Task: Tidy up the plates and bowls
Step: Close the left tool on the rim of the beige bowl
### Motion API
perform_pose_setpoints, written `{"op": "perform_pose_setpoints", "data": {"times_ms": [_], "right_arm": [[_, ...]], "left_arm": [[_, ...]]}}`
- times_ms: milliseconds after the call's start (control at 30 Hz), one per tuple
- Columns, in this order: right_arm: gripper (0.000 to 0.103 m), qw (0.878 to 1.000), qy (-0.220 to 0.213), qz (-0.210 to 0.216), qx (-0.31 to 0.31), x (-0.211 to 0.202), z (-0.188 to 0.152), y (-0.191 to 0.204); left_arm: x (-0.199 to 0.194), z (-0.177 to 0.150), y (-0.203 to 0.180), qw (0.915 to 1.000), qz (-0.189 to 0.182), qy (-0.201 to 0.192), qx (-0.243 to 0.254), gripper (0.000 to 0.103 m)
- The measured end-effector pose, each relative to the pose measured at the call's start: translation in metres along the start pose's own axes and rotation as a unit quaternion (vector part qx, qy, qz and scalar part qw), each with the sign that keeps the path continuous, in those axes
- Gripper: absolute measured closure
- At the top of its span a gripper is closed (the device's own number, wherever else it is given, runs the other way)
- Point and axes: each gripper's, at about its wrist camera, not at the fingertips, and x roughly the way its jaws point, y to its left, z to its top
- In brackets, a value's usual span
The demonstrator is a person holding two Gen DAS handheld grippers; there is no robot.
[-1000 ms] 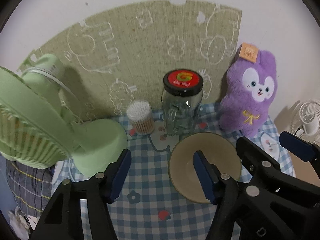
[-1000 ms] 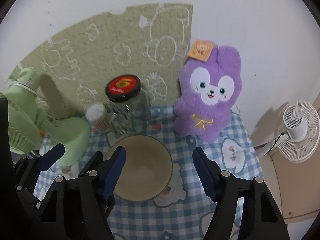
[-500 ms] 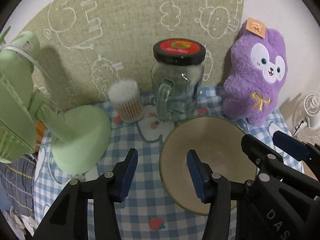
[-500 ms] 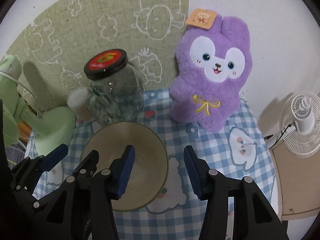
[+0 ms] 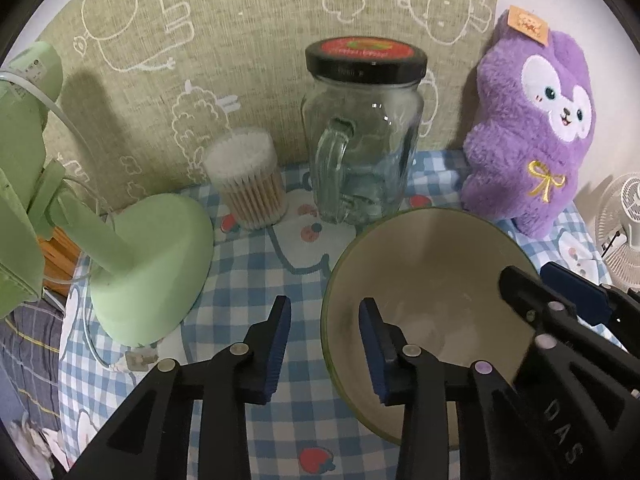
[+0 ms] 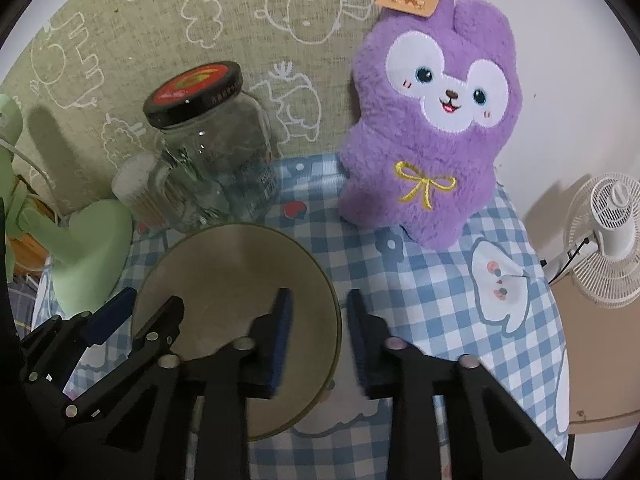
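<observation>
Fan base: pale green, standing left of the bowl, apart from it.
Left gripper: straddles the bowl's left rim, one finger over the checked tablecloth, the other inside the bowl. Jaws part-way apart; a gap shows on both sides of the rim, so no grip yet.
Bowl: olive-rimmed, upright, resting on the tablecloth just in front of the glass jar. Round, so no long axis; the rim wall is the only grip line.
Right gripper: straddles the bowl's right rim, inner finger over the bowl, outer finger over the cloth. Jaws narrow but not pressed on the rim.
Governing relation: each rim wall lies between its own gripper's fingers, and both grippers are equally near. In my judgement, closing both pairs gives a two-sided lift.
Plush toy: purple, behind and right of the bowl, clear of both grippers.
Change from earlier frames: both sets of jaws have just been closing, with the rim between them; both grippers sit lower and nearer the bowl.
</observation>
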Motion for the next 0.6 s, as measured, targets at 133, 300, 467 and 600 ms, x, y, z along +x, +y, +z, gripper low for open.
{"op": "perform_pose_setpoints", "data": {"times_ms": [133,300,467,600], "right_arm": [[0.077,1.0,0.003,-0.004,-0.001,0.005,-0.001,-0.002],[0.084,1.0,0.01,-0.002,0.001,0.009,0.0,-0.004],[0.088,1.0,0.011,0.001,0.002,0.01,0.0,-0.005],[0.088,1.0,0.009,-0.001,0.002,0.011,0.0,-0.006]], "left_arm": [[0.006,-0.003,-0.001,1.0,0.0,0.004,0.005,0.072],[0.007,-0.003,-0.004,0.9999,0.0,0.005,0.009,0.076],[0.011,-0.002,-0.007,0.9999,-0.006,0.012,0.011,0.086],[0.01,-0.002,-0.008,0.9998,-0.007,0.013,0.014,0.086]]}}
